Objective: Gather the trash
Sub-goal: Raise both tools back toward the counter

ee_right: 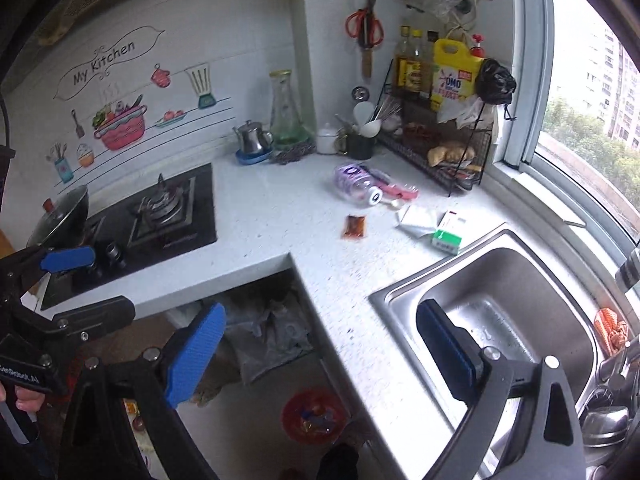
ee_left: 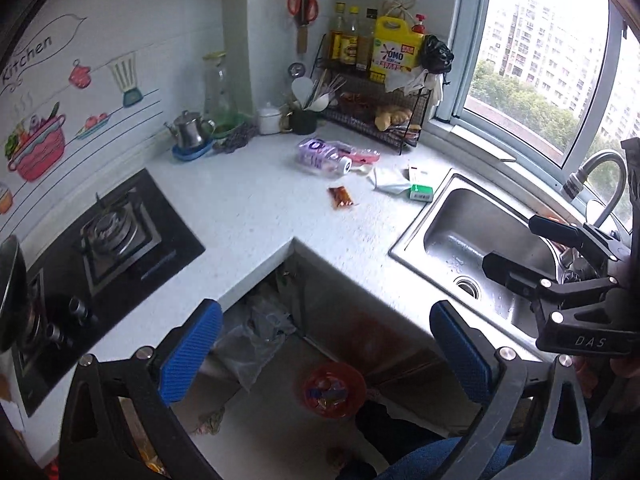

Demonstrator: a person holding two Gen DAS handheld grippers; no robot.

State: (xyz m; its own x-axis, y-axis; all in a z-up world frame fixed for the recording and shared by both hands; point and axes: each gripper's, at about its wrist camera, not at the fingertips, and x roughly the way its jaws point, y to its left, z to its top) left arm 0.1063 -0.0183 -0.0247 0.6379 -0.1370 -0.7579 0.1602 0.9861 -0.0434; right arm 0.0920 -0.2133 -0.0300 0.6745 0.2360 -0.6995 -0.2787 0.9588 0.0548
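Observation:
Trash lies on the white counter (ee_left: 256, 216) near the corner: a purple plastic bottle (ee_left: 322, 156) (ee_right: 356, 186), a pink wrapper (ee_left: 362, 156) (ee_right: 398, 191), a red sauce packet (ee_left: 341, 197) (ee_right: 354, 227), crumpled white paper (ee_left: 387, 181) (ee_right: 416, 220) and a small green-and-white box (ee_left: 421, 193) (ee_right: 446, 241). A red bin (ee_left: 334, 390) (ee_right: 314, 416) with scraps stands on the floor below. My left gripper (ee_left: 326, 352) is open and empty above the floor gap. My right gripper (ee_right: 320, 354) is open and empty by the sink edge; it also shows in the left wrist view (ee_left: 516, 248).
A steel sink (ee_left: 476, 240) (ee_right: 500, 304) with a tap is at the right. A gas hob (ee_left: 108, 236) (ee_right: 160, 212) with a pan is at the left. A wire rack (ee_left: 372, 120) (ee_right: 440, 152) with bottles, a kettle and a glass carafe stand along the back wall.

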